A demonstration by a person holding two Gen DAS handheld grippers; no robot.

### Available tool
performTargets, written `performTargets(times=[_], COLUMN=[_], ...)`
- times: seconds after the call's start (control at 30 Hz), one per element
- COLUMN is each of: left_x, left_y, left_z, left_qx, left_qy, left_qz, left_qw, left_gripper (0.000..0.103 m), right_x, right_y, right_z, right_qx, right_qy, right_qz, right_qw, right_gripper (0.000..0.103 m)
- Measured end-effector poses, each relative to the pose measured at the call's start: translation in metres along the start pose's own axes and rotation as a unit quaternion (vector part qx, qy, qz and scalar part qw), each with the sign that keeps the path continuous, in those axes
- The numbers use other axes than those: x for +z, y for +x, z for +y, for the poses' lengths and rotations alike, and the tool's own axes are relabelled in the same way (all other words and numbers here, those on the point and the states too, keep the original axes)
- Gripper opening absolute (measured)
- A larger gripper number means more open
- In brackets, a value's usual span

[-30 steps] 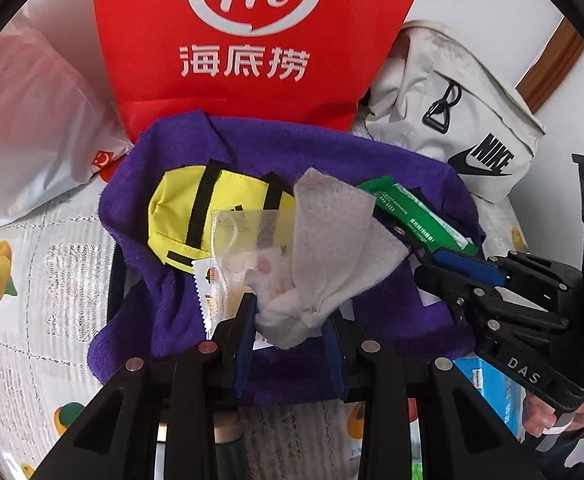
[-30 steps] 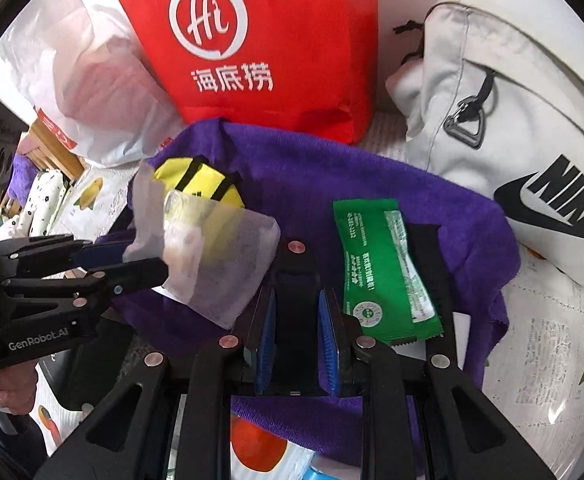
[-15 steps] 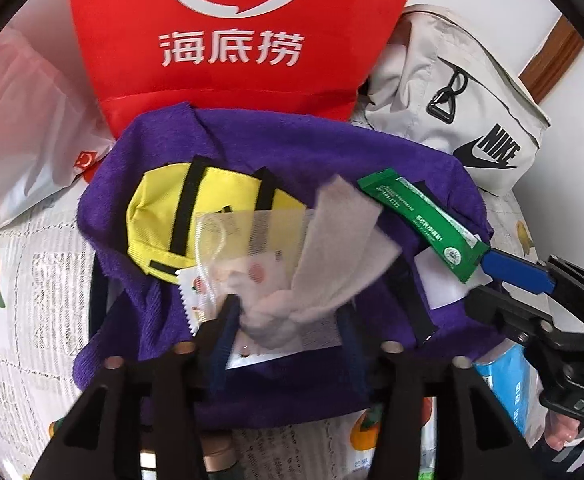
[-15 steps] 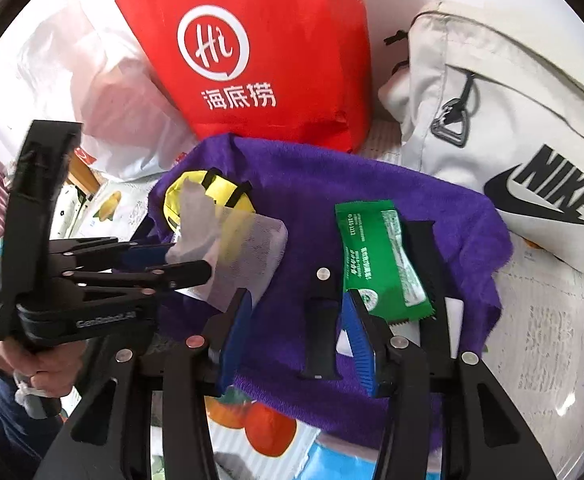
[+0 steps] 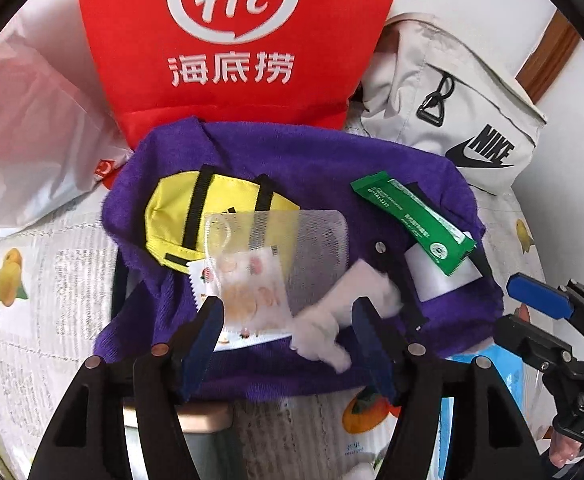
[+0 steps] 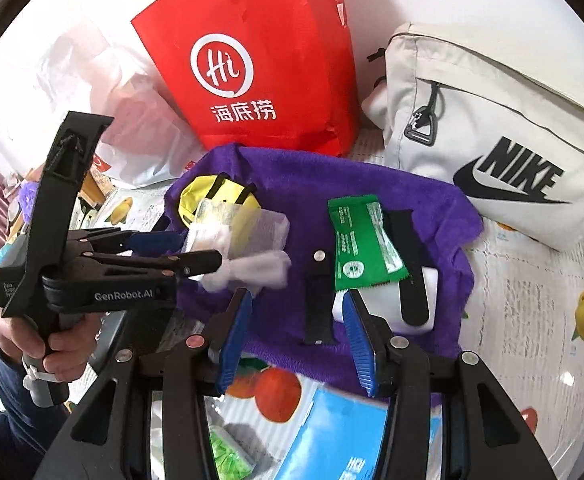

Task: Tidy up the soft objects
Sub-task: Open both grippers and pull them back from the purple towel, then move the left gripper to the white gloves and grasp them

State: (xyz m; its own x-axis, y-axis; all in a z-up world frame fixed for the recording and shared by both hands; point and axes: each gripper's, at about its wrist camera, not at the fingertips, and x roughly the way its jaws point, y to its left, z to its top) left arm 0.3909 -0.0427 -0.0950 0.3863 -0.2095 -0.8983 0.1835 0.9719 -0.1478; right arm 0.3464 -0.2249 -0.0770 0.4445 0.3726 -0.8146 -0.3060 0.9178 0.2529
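A purple towel lies spread on the table, also in the right wrist view. On it lie a yellow pouch, a clear packet of wipes, a crumpled grey cloth, a green sachet and a black watch strap. My left gripper is open, its jaws on either side of the blurred grey cloth. My right gripper is open and empty above the towel's near edge, by the strap.
A red paper bag stands behind the towel, a beige Nike bag at the right, a white plastic bag at the left. A blue pack and fruit-print tablecloth lie near me.
My left gripper opened and let go of the grey cloth, which dropped onto the towel. My right gripper opened off the watch strap and drew back.
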Motion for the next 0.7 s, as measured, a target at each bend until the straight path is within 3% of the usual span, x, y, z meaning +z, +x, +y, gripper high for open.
performTargets(times=[0.4, 0.7], left_x=[-0.038, -0.094], left_y=[-0.059, -0.096], left_z=[0.004, 0.005], left_qx=[0.006, 0.015], left_qy=[0.000, -0.005], left_qz=[-0.036, -0.057], left_qw=[0.9993, 0.9983], left_gripper=[0.065, 0.065], right_x=[-0.043, -0.087], right_y=[-0.049, -0.074], right_z=[0.020, 0.037], right_qx=[-0.012, -0.015], right_qy=[0.001, 0.019], right_qz=[-0.017, -0.030], right_qw=[1.000, 0.999], right_gripper=[0.047, 0.053])
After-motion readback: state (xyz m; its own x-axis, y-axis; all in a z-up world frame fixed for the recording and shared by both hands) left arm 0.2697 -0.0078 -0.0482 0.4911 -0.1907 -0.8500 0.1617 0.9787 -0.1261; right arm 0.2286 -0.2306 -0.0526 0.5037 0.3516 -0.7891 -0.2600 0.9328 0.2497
